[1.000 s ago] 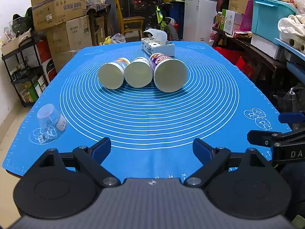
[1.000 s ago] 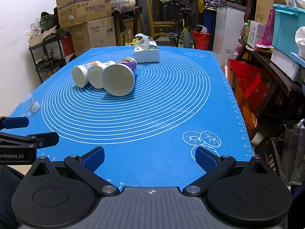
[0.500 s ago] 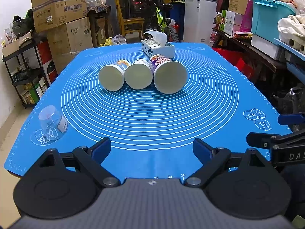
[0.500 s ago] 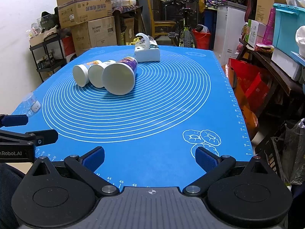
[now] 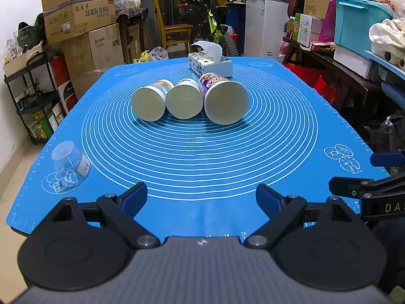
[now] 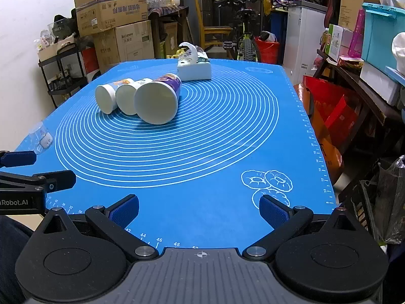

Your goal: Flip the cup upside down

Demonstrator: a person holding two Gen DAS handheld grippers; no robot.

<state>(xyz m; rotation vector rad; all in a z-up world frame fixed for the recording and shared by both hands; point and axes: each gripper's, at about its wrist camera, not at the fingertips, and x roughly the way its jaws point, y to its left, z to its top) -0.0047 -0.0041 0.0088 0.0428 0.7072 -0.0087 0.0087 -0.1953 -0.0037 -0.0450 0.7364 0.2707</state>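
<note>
A clear plastic cup stands upside down at the near left corner of the blue mat; it also shows faintly in the right wrist view. Three paper cups lie on their sides in a row mid-mat with mouths toward me: a small one, a middle one and a larger purple one. My left gripper is open and empty over the near edge. My right gripper is open and empty at the near right.
A tissue box sits at the far end of the mat. Cardboard boxes and a black shelf stand to the left. A cluttered bench with a teal bin runs along the right.
Both grippers have crept slightly forward and stay open. The cups have not moved.
</note>
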